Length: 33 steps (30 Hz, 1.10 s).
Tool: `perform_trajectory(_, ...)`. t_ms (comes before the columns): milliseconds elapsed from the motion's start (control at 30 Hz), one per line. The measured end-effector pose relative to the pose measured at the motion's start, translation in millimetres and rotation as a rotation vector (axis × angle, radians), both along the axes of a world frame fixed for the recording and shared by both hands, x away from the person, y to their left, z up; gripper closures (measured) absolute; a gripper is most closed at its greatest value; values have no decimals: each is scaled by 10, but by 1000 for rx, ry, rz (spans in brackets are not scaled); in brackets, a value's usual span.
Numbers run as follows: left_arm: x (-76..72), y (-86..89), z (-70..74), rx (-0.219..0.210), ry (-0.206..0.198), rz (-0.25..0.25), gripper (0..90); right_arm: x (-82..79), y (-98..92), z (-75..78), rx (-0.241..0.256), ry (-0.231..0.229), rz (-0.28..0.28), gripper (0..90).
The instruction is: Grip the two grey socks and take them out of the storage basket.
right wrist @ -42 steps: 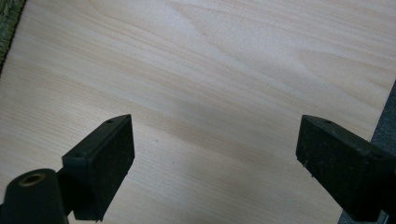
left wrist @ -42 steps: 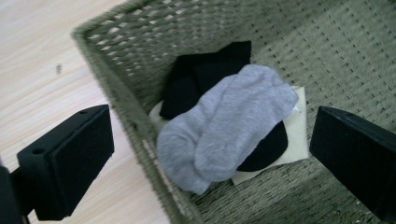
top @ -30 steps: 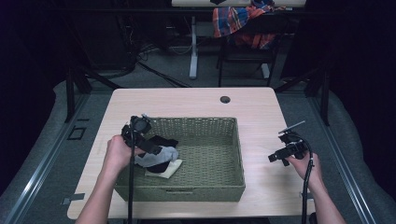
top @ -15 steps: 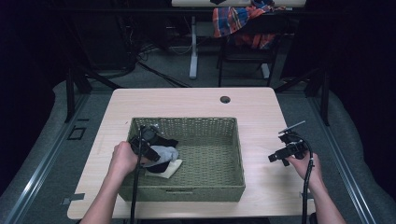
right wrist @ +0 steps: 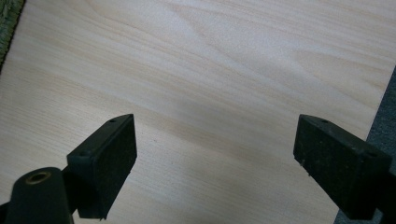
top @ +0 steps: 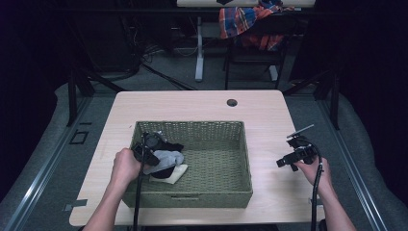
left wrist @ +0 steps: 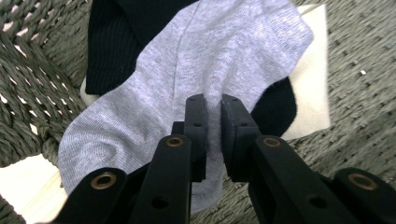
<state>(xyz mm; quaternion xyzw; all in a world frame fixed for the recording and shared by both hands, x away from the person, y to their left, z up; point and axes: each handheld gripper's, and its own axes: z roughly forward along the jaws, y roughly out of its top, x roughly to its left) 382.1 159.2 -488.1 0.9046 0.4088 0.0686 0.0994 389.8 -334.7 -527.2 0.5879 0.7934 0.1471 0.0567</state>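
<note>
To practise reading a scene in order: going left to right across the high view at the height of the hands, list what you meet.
Bare table → person's left hand → left claw on the grey sock → bare basket floor → basket's right wall → right claw → right hand.

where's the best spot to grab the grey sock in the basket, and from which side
Pinch a raised fold near the middle of the grey sock, coming down from above. It lies limp and flat on top of the black sock, so only a gathered ridge gives grip. The left gripper is closed on such a fold in the basket.
</note>
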Motion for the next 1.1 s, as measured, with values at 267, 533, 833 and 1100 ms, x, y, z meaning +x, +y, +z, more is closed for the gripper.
perform_trajectory(267,-42,53,141,-68,-47,6,844,3,-5,3,-2,5,4,130)
perform_trajectory(533,-72,148,263,-114,-82,26,844,3,-7,1,3,1,-4,130)
perform_trajectory(833,-66,238,405,-162,-111,42,846,8,-3,-1,2,8,2,130)
perform_trajectory(1100,-79,278,517,-176,-138,51,847,8,2,-2,2,8,0,130)
